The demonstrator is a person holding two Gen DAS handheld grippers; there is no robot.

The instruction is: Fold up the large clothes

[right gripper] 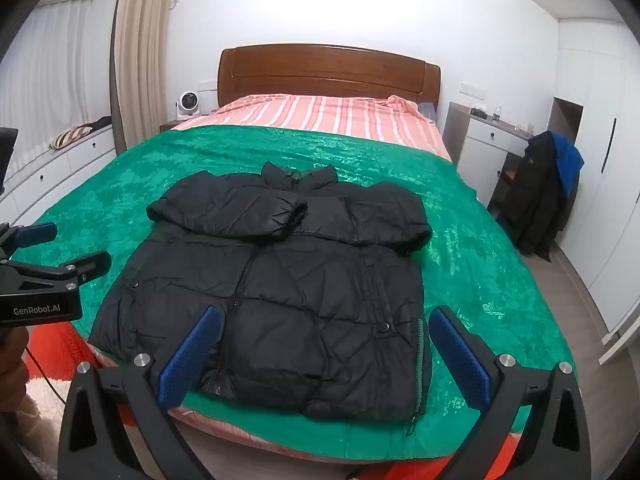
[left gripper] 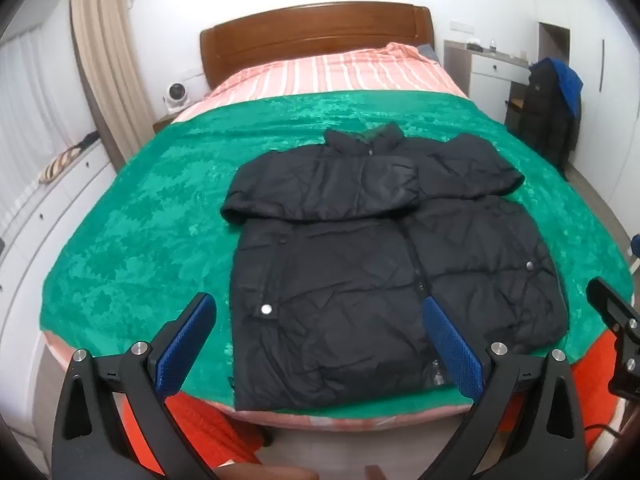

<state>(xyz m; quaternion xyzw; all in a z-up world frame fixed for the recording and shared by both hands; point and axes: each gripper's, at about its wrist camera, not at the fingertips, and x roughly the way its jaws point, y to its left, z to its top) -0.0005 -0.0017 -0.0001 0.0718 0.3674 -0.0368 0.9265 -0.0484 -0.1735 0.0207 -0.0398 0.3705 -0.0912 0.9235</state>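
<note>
**Black puffer jacket laid out, sleeves in, both claws empty**

Black quilted puffer jacket (left gripper: 372, 264) lies front-up on the green blanket (left gripper: 160, 208), centre of the left wrist view, hem at the near edge of the bed (left gripper: 320, 68), collar toward the wooden headboard (left gripper: 316, 36). Both sleeves are already folded across the chest, one overlapping the other. In the right wrist view the jacket (right gripper: 304, 280) sits centre frame, zipper running down left of middle.

Step in hand, my read: fold the body, most likely hem up toward the collar.
- Pinch the two hem corners, one per claw, through all layers. The padding is thick and slippery, so bite deep.
- Lift both sides together and carry evenly, or the crossed sleeves will slide out.
- Press the air out after laying it down; puffer fill springs back.

Left claw (left gripper: 316, 344): spread fully wide, nothing between the blue pads, hovering above the hem, no contact visible. Right claw (right gripper: 324, 352): same, fully spread, empty, above the lower right hem.
</note>
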